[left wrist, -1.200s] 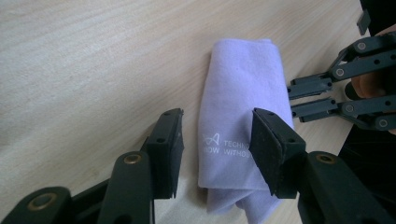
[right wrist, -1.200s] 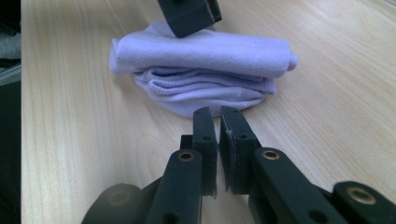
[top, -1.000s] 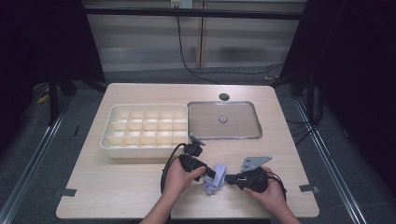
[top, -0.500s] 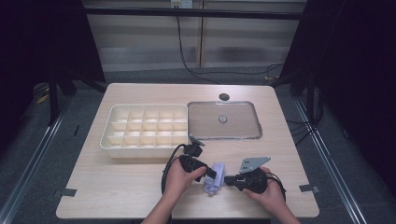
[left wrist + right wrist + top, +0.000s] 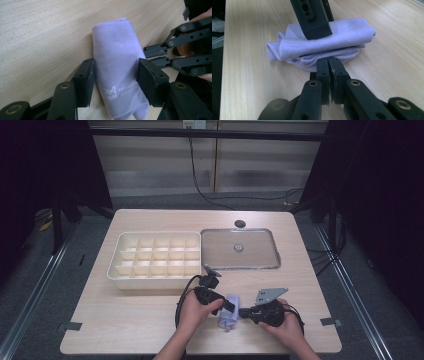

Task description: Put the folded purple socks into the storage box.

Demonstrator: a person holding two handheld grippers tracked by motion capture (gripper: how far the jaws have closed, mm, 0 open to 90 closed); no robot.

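Cream plastic organiser tray [image 5: 120, 265] w/ a grid of small square compartments sits left-centre on the table; every cell visible from the high view is bare. Just beside it on the right lies a clear rectangular lid [image 5: 240, 248] w/ metal-looking rim and a small round knob in the middle, flat on the wood. A small dark round hole or grommet [image 5: 240, 223] is behind the lid.

Light wood-grain table [image 5: 125, 320], tape bits at its front corners. Dark curtains at both sides, pale wall panels at the back, black cable hanging down, grey floor.

Folded lilac microfibre cloth [image 5: 117, 65] lies on the table near the front edge, between the two hands. White print on it reads partly "TECHNOLOG…" w/ a 2nd line "…OW WITHOUT…"; rest hidden.

Left gripper [image 5: 115, 80]: jaws straddle the cloth, one pad each side, and have just been opening; whether the pads press I can't tell. Right gripper [image 5: 330, 63]: jaws together, tips at the cloth's lower fold; whether fabric is pinched between them can't be told.
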